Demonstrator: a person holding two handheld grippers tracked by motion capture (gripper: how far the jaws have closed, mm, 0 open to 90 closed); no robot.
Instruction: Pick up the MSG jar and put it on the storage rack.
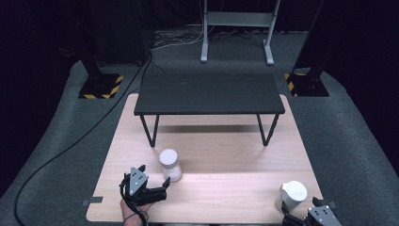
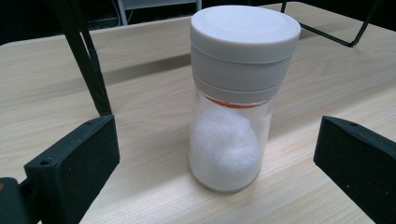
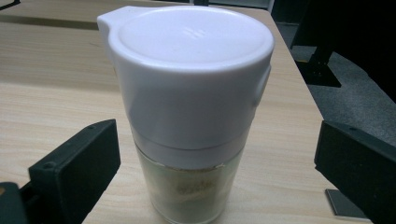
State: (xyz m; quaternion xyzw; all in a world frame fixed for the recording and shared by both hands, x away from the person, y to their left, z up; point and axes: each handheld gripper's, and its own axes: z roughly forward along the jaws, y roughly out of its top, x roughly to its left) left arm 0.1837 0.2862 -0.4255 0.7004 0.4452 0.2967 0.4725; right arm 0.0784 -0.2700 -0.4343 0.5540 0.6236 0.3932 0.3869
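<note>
Dark grey carpet surrounds a pale wooden table (image 1: 211, 155) in a black-walled room, and one low black shelf (image 1: 209, 94) on thin legs stands at the far half of the table. Two jars stand upright: a grey-lidded jar (image 1: 170, 165) of white grains between the spread jaws of the left gripper (image 1: 162, 188), untouched, and a white-capped jar (image 1: 292, 195) before the right gripper (image 3: 215, 168), likewise spread.
</note>
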